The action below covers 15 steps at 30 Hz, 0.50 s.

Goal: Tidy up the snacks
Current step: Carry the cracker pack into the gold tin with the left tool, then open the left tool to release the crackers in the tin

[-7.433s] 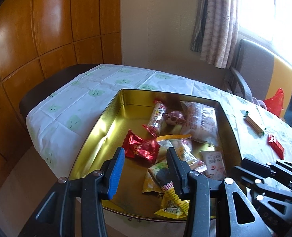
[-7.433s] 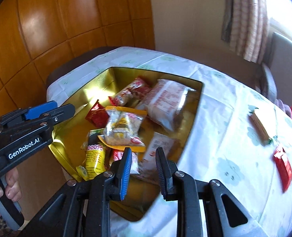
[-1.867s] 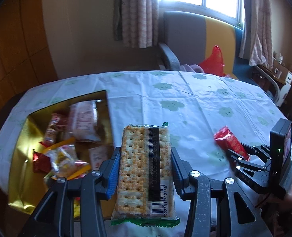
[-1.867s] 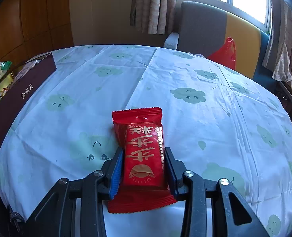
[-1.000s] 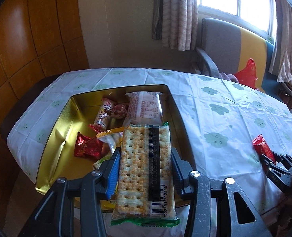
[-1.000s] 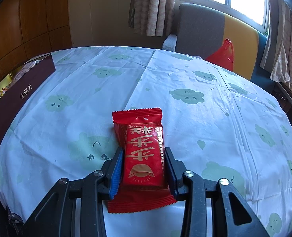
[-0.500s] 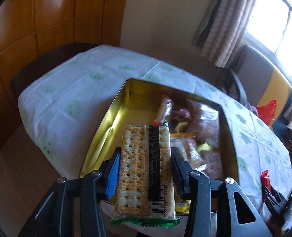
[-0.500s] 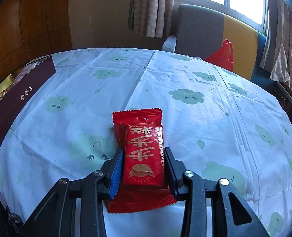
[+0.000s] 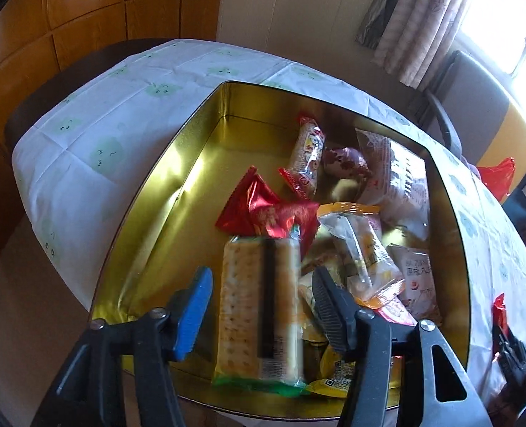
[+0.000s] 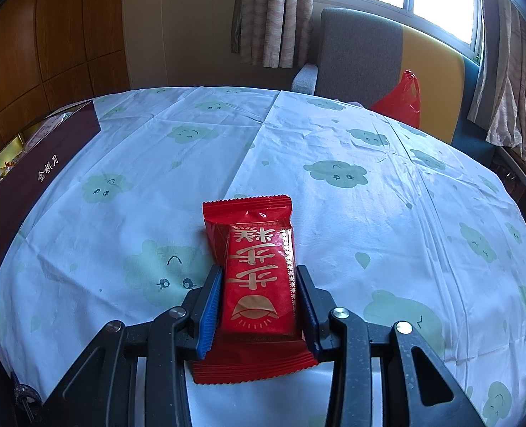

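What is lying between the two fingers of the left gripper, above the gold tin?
In the left wrist view, the cracker packet lies between the fingers of the left gripper, which stand apart from its sides. It looks blurred, over the gold tin.

Home dining room: clothed table point(image 10: 334, 135), armchair point(image 10: 355, 49), curtains point(image 10: 273, 14), wood panelling point(image 9: 85, 10)

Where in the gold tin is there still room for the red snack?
The gold tin has bare floor along its left wall, from the far corner down past the red foil packet. The right half is piled with wrappers, and the cracker pack is dropping in the near middle.
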Each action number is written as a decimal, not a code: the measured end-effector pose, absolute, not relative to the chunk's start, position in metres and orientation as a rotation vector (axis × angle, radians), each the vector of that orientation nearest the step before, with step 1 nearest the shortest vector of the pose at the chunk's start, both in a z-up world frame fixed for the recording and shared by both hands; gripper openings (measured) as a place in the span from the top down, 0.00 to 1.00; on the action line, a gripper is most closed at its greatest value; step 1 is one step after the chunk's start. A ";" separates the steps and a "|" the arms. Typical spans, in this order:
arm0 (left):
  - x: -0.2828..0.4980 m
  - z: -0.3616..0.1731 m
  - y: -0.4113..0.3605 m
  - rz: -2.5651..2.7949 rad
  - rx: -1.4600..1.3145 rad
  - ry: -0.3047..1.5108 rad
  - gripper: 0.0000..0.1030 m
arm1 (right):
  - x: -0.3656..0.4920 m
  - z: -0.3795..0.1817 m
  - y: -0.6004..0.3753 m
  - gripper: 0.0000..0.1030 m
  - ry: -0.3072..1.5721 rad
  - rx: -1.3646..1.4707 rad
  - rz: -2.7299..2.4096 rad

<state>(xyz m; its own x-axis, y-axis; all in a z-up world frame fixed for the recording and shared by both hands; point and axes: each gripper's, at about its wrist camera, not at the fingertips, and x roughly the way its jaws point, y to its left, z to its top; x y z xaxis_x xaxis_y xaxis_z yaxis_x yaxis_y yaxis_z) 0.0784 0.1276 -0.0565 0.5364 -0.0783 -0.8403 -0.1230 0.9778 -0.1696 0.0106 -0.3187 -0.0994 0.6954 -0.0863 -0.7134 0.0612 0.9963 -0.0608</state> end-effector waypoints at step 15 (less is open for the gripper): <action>0.058 -0.046 0.098 0.062 -0.126 0.940 0.43 | 0.010 -0.099 -0.318 0.61 0.795 -0.041 -0.085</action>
